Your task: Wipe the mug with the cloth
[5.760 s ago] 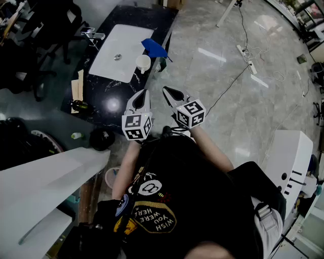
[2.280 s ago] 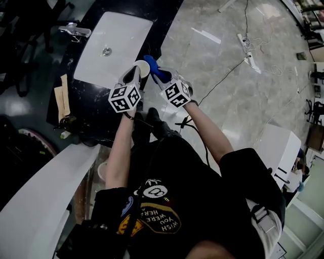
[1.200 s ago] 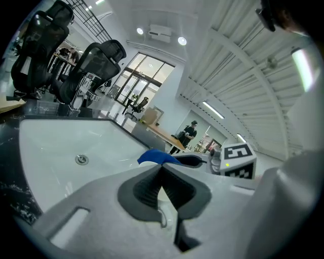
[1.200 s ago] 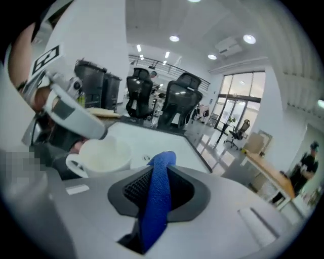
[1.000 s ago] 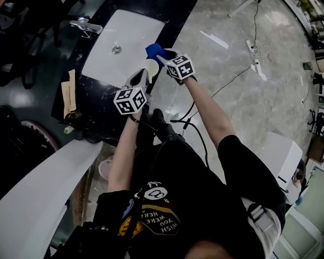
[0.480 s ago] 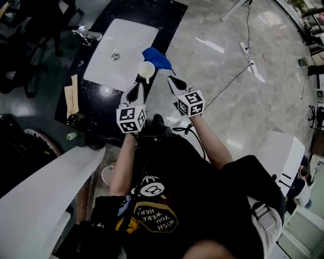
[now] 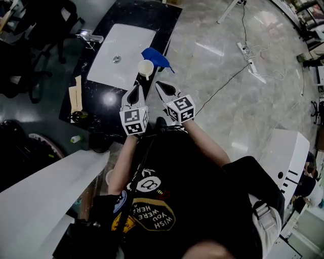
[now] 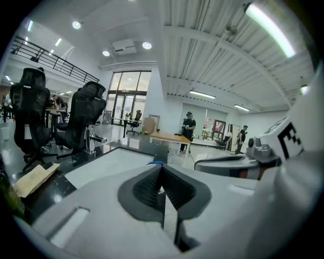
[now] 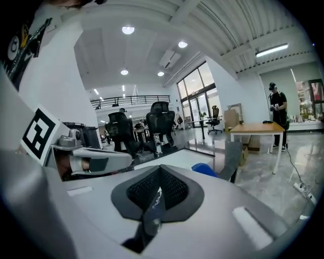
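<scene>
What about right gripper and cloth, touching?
Apart. Head view: right gripper, jaws just closed on nothing, sits short of the cloth, gap visible between.

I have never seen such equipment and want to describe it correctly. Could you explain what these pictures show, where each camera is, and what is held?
There is no robot: a person holds a two-jaw gripper in each hand. One picture comes from a camera on the person's head, looking down. The other two come from cameras on the grippers, each looking along its jaws. On the black counter, beside the white sink, stands a mug, with a blue cloth beyond it. The left gripper and the right gripper are in the air, short of both. Each is shut and holds nothing; the right jaws have just been closing.
</scene>
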{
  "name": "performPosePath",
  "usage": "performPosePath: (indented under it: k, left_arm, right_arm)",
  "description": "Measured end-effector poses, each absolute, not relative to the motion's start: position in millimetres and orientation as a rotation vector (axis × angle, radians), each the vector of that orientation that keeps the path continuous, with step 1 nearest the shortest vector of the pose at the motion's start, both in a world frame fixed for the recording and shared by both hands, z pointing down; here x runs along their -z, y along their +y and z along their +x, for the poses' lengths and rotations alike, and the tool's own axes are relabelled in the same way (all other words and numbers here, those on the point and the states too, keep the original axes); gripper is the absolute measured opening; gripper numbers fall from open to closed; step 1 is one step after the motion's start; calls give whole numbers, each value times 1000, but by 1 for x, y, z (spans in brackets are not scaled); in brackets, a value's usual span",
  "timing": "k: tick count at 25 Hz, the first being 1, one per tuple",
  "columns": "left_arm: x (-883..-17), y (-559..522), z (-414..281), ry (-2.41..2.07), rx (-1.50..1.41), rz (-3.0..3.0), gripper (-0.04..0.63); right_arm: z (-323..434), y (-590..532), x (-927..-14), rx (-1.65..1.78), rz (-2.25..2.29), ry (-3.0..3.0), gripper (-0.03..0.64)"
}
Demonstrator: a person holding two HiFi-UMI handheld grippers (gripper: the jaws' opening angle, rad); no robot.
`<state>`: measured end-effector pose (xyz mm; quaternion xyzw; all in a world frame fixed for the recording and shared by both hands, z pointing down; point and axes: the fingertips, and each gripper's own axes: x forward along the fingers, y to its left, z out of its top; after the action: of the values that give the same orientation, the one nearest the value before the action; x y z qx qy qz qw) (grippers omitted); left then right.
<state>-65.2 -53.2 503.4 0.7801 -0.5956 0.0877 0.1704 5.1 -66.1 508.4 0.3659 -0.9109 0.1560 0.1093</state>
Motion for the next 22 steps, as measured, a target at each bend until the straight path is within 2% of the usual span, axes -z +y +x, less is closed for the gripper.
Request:
performPosePath:
  k: [22]
  left_arm:
    - [-504, -38, -63, -1636, -218, 2221, 5]
  right_arm:
    - [30, -58, -503, -442, 1176, -2631, 2]
